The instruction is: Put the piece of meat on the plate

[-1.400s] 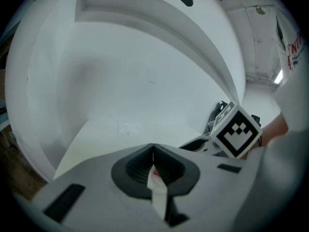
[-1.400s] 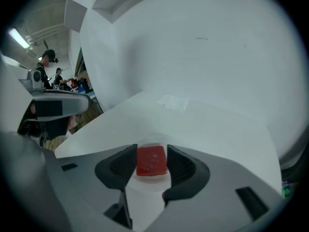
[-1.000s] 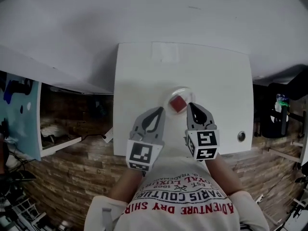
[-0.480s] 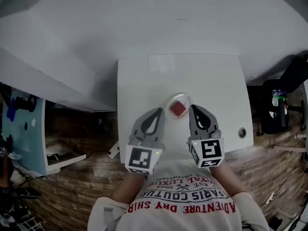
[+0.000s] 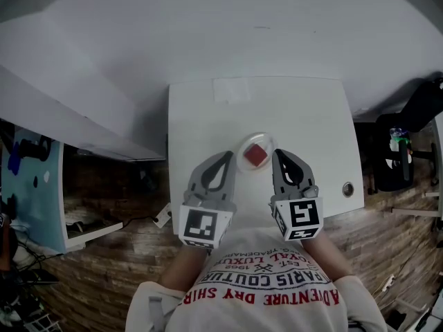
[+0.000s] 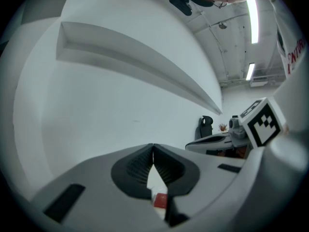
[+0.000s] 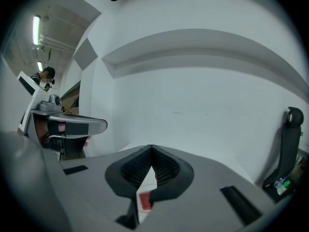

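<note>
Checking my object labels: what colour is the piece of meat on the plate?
The piece of meat is red, clearest in the head view.

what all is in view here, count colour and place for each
table: 1, white, centre, against the wall
plate: 1, pale, near edge of the table, between the gripper tips
meat: 1, red, on the plate
grommet: 1, grey, table's near right corner
chair: 1, black, right of the table; seems a chair
floor: brown wood, around the table
left gripper: 1, grey, shut and empty, left of the plate
right gripper: 1, grey, shut and empty, right of the plate
shirt: 1, white with red print, bottom edge
</note>
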A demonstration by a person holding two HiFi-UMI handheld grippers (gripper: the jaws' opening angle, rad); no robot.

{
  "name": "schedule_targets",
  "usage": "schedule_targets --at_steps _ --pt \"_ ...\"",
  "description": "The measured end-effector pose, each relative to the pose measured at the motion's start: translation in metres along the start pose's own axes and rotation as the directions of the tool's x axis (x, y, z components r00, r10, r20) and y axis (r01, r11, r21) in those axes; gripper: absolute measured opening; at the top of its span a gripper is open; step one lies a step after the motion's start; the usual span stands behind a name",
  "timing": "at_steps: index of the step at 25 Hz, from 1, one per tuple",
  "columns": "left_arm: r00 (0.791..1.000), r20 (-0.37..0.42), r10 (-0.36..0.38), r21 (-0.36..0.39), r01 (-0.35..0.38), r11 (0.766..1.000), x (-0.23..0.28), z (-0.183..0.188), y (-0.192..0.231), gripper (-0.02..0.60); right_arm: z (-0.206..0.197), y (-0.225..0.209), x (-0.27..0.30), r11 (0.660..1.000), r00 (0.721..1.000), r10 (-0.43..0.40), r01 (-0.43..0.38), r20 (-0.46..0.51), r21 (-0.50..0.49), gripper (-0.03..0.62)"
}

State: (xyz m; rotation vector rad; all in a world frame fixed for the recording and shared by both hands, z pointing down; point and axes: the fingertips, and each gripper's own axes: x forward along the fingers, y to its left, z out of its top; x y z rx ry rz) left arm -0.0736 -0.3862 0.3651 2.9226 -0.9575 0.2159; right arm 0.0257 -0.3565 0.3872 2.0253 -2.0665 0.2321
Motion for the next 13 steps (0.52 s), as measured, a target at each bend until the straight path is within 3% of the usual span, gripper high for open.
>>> schedule_targets --at_steps 8,13 --pt "1.0 0.001 -0.002 0.0 0.002 1.0 0.0027 0.0008 0.003 0.008 0.0024 0.0037 0.0008 1.0 1.0 0.016 -0.016 0.012 -0.011 0.012" --pt "0.999 -0.02 0.041 -0.093 -0.043 0.995 0.0035 0.0053 0.0041 0.008 -0.0014 0.005 0.002 0.999 1.0 0.03 -0.03 -0.004 -0.015 0.012"
